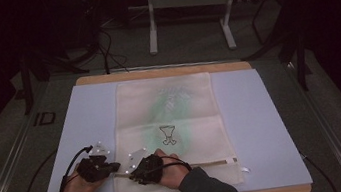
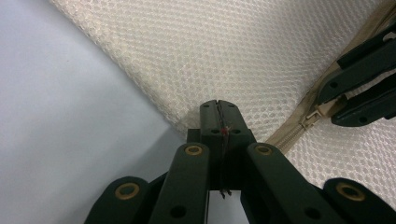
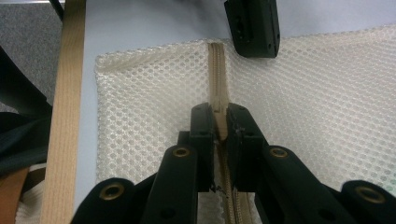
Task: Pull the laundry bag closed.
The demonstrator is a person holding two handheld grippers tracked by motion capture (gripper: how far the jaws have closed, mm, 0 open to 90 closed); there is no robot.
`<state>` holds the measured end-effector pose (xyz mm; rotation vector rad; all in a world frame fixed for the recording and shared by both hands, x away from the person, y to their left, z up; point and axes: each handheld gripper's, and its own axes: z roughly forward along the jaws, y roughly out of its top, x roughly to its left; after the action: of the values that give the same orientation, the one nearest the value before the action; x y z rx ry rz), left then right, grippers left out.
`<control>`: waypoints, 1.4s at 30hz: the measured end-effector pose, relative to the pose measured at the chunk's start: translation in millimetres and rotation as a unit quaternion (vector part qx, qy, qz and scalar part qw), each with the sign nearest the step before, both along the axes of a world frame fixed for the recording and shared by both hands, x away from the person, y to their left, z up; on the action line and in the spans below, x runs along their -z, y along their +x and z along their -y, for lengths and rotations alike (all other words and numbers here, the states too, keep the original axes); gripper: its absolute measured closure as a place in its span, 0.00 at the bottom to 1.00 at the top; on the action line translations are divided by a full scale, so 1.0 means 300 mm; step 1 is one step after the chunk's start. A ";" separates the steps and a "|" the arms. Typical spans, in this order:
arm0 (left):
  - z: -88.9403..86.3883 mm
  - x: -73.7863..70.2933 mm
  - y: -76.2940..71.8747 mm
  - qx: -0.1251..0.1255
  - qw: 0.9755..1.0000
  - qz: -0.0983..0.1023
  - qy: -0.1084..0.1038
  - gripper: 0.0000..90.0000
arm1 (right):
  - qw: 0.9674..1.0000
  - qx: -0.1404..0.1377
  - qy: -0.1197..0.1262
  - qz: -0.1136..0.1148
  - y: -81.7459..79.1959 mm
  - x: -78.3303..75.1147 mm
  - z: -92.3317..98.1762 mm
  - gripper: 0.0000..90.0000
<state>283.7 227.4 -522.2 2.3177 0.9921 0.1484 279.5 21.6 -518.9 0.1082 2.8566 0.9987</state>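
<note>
We see a cream honeycomb-mesh bag (image 1: 168, 126) lying flat on the pale blue desk (image 1: 257, 114). At the bag's near left corner, our left gripper (image 2: 218, 105) pinches its woven edge, jaws pressed together. Just beside it, our right gripper (image 3: 220, 122) clamps the beige zipper pull (image 3: 221, 127).

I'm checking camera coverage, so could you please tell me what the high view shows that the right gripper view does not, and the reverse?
High view: the whole mesh bag with its goblet print, laid flat on the blue mat. Right gripper view: a close look at the right hand-held gripper shut on the zipper pull, and the mesh weave. Both: the bag, its zipper, the mat, and the left hand-held gripper at the bag's edge.
</note>
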 end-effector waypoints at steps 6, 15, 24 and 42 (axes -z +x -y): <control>0.000 0.000 0.000 0.001 1.000 0.001 0.000 1.00 | 1.000 0.002 -0.003 0.000 -0.005 -0.003 0.006 0.91; 0.000 0.000 0.000 0.000 1.000 0.000 0.000 1.00 | 1.000 0.003 -0.004 0.002 -0.006 -0.005 0.022 0.91; -0.001 0.001 0.000 0.000 1.000 0.000 -0.001 1.00 | 1.000 0.003 -0.006 0.004 -0.009 -0.006 0.031 0.91; -0.002 0.001 0.000 0.000 1.000 -0.001 -0.003 1.00 | 1.000 0.005 -0.008 0.004 -0.014 -0.011 0.063 0.91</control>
<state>283.8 227.9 -522.6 2.3131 0.9929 0.1445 275.4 2.7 -515.7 0.1167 2.8525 0.9724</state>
